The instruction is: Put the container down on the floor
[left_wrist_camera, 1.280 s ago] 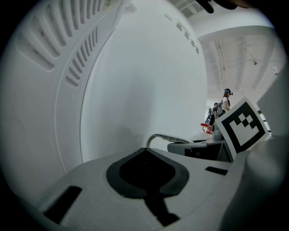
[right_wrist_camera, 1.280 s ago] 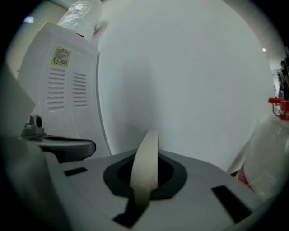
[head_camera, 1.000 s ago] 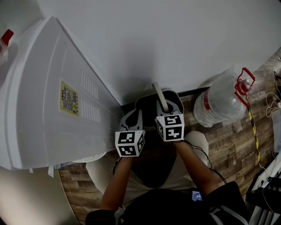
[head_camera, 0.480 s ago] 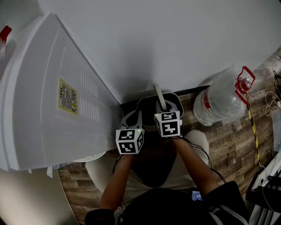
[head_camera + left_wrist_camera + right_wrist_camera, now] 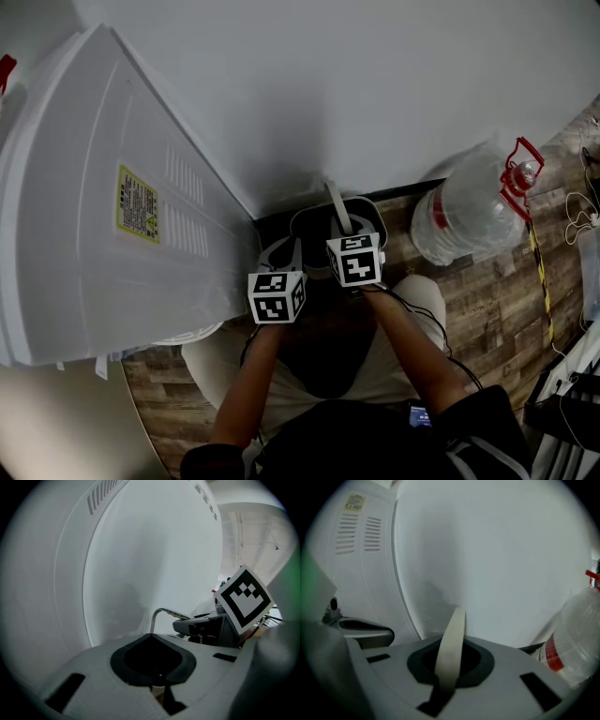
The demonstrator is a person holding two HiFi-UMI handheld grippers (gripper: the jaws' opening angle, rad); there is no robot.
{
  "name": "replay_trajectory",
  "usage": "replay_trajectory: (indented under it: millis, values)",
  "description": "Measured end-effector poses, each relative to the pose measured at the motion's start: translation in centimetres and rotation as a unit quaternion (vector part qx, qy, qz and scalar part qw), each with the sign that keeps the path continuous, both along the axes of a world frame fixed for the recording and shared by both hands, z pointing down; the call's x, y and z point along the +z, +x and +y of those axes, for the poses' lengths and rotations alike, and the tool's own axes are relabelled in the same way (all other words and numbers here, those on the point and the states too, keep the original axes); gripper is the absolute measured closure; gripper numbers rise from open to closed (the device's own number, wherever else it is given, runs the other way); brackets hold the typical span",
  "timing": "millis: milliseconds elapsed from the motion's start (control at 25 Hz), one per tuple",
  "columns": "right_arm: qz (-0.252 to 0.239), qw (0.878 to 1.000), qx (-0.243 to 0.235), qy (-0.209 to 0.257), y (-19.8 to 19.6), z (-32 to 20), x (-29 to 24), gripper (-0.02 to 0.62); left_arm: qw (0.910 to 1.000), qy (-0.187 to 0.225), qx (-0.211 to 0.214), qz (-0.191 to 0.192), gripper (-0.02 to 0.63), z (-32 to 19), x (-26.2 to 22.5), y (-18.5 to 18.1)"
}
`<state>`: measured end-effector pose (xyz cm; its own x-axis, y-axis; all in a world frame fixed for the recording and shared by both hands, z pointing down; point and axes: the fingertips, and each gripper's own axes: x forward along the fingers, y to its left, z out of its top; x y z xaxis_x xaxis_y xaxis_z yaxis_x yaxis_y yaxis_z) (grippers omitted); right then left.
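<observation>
1 container (image 5: 476, 212) w/ red label (image 5: 438, 218), unreadable

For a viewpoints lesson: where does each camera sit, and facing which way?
Head view: on the head, facing down at wood floor; both forearms, left gripper, right gripper show.
Left gripper view: on the left gripper, facing the white appliance; own jaws show.
Right gripper view: on the right gripper, facing the wall; jaws grip a cream strip.
Shared: all show the white appliance.
</observation>
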<state>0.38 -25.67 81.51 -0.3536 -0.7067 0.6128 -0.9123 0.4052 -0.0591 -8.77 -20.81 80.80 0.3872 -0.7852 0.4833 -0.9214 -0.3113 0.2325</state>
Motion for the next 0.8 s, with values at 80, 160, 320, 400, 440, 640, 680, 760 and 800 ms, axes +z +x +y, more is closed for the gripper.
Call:
replay_trajectory:
  millis: [80,160,320,400,440,640,680,760,800]
  values:
    - [0.002,1.000,-0.001,-0.004,0.0,0.1,0.4,0.566,1.0000,-0.008,0.001,-0.001,0.591,0.1,0.5,0.1]
    - [0.004,1.000,-0.003,-0.009,0.0,0.3,0.8,0.566,0.9998,-0.018,0.005,-0.005,0.591,0.2,1.1,0.2]
    - [0.006,1.000,-0.004,-0.018,0.2,0.7,1.9,0.566,0.9992,-0.034,0.010,-0.016,0.591,0.5,2.3,0.3]
    - [0.005,1.000,-0.002,-0.024,0.3,0.9,2.4,0.566,0.9990,-0.041,0.009,-0.015,0.591,0.7,2.9,0.3]
    - [0.004,1.000,-0.001,-0.027,0.3,0.9,2.7,0.566,0.9988,-0.046,0.009,-0.014,0.591,0.8,3.2,0.3]
    - [-0.002,1.000,0.002,-0.027,0.3,0.8,3.4,0.566,0.9980,-0.061,0.009,-0.011,0.591,1.3,4.3,0.5]
    - [-0.002,1.000,0.002,-0.027,0.2,0.8,3.4,0.566,0.9979,-0.063,0.010,-0.011,0.591,1.3,4.4,0.5]
    - [-0.001,1.000,0.001,-0.028,0.2,0.9,3.5,0.566,0.9977,-0.066,0.010,-0.009,0.591,1.3,4.6,0.5]
    - [0.000,1.000,0.000,-0.030,0.1,1.0,3.5,0.566,0.9976,-0.068,0.009,-0.009,0.591,1.4,4.6,0.5]
